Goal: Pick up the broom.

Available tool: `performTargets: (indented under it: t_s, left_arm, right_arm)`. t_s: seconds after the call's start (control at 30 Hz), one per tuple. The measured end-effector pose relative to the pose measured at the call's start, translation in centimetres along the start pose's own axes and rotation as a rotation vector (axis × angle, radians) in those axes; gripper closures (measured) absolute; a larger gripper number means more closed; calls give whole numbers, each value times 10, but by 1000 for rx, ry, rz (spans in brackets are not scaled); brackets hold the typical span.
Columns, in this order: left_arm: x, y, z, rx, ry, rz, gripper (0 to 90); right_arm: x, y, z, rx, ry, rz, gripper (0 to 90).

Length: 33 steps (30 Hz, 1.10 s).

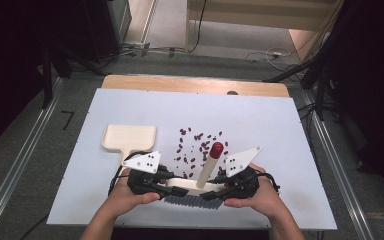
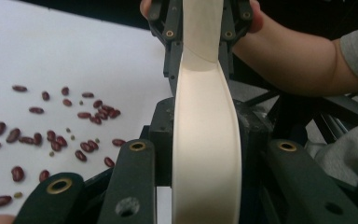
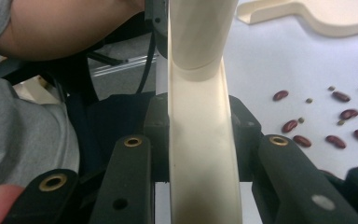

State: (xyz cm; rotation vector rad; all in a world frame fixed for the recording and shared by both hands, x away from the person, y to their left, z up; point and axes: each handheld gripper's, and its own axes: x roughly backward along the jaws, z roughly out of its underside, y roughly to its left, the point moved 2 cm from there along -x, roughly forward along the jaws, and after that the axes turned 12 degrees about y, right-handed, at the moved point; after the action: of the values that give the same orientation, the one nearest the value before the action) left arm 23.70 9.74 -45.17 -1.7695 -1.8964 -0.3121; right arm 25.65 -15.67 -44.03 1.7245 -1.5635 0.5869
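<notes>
A cream hand brush (image 1: 196, 188) with dark bristles lies near the table's front edge. Its handle (image 1: 207, 169) slants up to a red tip (image 1: 216, 149). My left gripper (image 1: 176, 189) is shut on the brush head's left end and my right gripper (image 1: 214, 193) on its right end, facing each other. In the left gripper view the cream brush head (image 2: 206, 140) runs between the black jaws of my left gripper (image 2: 206, 163) toward the far right gripper (image 2: 200, 28). The right gripper view shows the brush head (image 3: 200, 140) clamped in my right gripper (image 3: 200, 158).
Several red beans (image 1: 196, 145) lie scattered on the white mat (image 1: 260, 120) just beyond the brush, also seen as beans (image 2: 51, 135) and beans (image 3: 345, 114). A cream dustpan (image 1: 129, 137) rests left of them, with the dustpan (image 3: 317, 14) far off.
</notes>
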Motion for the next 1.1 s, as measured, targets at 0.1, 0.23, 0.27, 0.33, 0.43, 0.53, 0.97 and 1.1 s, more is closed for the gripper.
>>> performTargets:
  t_s: [0.1,0.23,0.27,0.33,0.43,0.53,0.97,1.1]
  left_arm:
    - [8,3,1,21,-42,-33,547]
    - [19,8,5,74,-98,-122,349]
    - [22,10,5,94,-105,-151,276]
    - [27,13,7,127,-113,-202,130]
    - [34,17,11,160,-128,-250,89]
    - [40,20,14,181,-139,-287,64]
    - [61,29,31,243,-182,-415,0]
    - [67,33,37,266,-187,-447,0]
  right_arm:
    - [6,-2,-1,-47,-28,11,657]
    - [15,-8,2,-124,-60,56,657]
    - [17,-10,4,-140,-70,64,657]
    - [23,-15,9,-185,-98,105,657]
    - [28,-18,13,-215,-120,128,656]
    - [34,-22,17,-253,-142,175,656]
    - [53,-38,38,-387,-204,326,656]
    - [58,-42,45,-415,-214,368,656]
